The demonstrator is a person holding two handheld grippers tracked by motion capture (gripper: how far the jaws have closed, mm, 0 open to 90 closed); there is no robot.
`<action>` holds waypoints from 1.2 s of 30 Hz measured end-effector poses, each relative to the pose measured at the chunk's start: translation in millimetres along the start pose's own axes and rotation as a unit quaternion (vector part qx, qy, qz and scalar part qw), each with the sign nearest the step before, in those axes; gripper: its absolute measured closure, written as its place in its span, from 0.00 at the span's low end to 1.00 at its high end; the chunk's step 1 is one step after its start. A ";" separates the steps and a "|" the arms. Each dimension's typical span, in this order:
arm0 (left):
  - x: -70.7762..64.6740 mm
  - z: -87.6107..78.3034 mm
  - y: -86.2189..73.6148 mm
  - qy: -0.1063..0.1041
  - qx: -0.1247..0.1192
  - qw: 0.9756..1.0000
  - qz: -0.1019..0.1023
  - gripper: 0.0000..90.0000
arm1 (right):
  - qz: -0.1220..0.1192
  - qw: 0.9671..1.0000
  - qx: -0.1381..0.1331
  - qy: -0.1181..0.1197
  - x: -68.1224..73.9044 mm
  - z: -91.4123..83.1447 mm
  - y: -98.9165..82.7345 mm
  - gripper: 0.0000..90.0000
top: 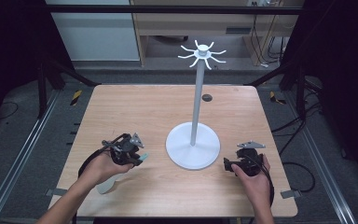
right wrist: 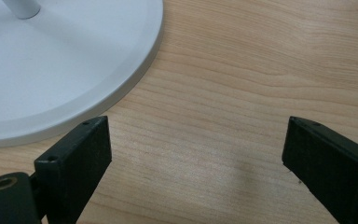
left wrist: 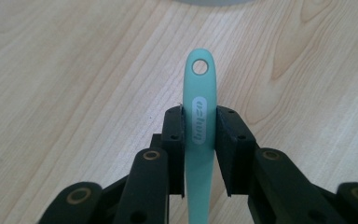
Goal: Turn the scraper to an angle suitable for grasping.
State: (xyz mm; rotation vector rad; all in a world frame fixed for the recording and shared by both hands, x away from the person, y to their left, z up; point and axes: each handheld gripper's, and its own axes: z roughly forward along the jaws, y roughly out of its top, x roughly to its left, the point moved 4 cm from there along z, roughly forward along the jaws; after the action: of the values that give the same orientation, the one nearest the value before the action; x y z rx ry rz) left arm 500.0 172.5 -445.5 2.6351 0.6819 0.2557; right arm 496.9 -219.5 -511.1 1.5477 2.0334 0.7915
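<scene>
Mint-green silicone utensil handle [left wrist: 199, 121], hanging hole at its tip, sits clamped between the pads of my left claw [left wrist: 200, 133]. In the high view the handle tip [top: 143, 157] pokes out toward 3 o'clock from the left claw [top: 137, 156], and a pale blade end [top: 106, 185] shows under my left hand at about 7 o'clock from it. Looks like a spatula; I cannot tell the head shape for sure.

Judgement: the job in hand is hanging it on the white hook stand [top: 194, 105], whose round base [top: 193, 150] lies at 3 o'clock from the handle, well apart from it.

Risks as I read them:
- Grip is on a narrow, slick, tapered handle. The heavier blade end could make it pivot or slide through the pads as I tilt up.
- The hole is small and the hooks [top: 203, 53] are thin, high up at 12 o'clock. A missed threading could knock the tool loose.
- A push on the tall pole could rock or shift the stand.

Right claw [right wrist: 196, 154] stands apart, nothing between its pads, low over the wooden tabletop [right wrist: 261, 70] just beside the base rim [right wrist: 135, 79] at its 10 o'clock. It is placed to steady the base, but a careless close could bump it.
</scene>
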 end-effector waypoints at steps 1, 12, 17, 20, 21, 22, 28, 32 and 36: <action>0.1 -4.1 0.3 0.003 -0.005 1.000 0.001 0.82 | 0.000 1.000 0.000 0.000 -0.1 0.2 0.0 0.09; -1.0 -37.2 4.2 0.011 -0.087 0.996 -0.008 0.82 | -0.004 1.000 0.003 -0.004 0.3 2.6 0.3 0.09; -0.3 -46.4 2.8 0.013 -0.112 0.994 -0.016 0.82 | -0.005 1.000 0.006 -0.005 0.8 4.2 0.2 0.09; -0.5 -55.5 2.1 0.018 -0.129 0.991 -0.016 0.82 | -0.008 1.000 0.007 -0.006 1.3 4.8 0.1 0.09; -0.4 -57.5 2.2 0.018 -0.134 0.991 -0.017 0.82 | -0.008 1.000 0.007 -0.006 1.3 4.9 0.0 0.09; 0.1 -60.0 2.3 0.019 -0.141 0.990 -0.017 0.82 | -0.007 1.000 0.007 -0.006 1.4 4.9 -0.3 0.09; 0.6 -72.6 3.5 0.024 -0.173 0.985 -0.017 0.82 | -0.003 1.000 0.009 -0.007 0.3 4.7 -1.4 0.09; 0.1 -80.9 4.5 0.027 -0.183 0.983 -0.016 0.82 | -0.006 1.000 0.007 -0.007 0.5 5.1 -0.7 0.09; 1.1 -87.6 6.3 0.031 -0.193 0.981 -0.017 0.82 | -0.005 1.000 0.009 -0.007 0.7 4.8 -1.0 0.09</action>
State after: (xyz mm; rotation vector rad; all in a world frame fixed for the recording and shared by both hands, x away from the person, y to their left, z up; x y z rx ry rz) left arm 479.8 197.6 -363.8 2.2517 0.6240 0.4169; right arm 499.2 -218.2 -515.3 1.5485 2.0407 0.7581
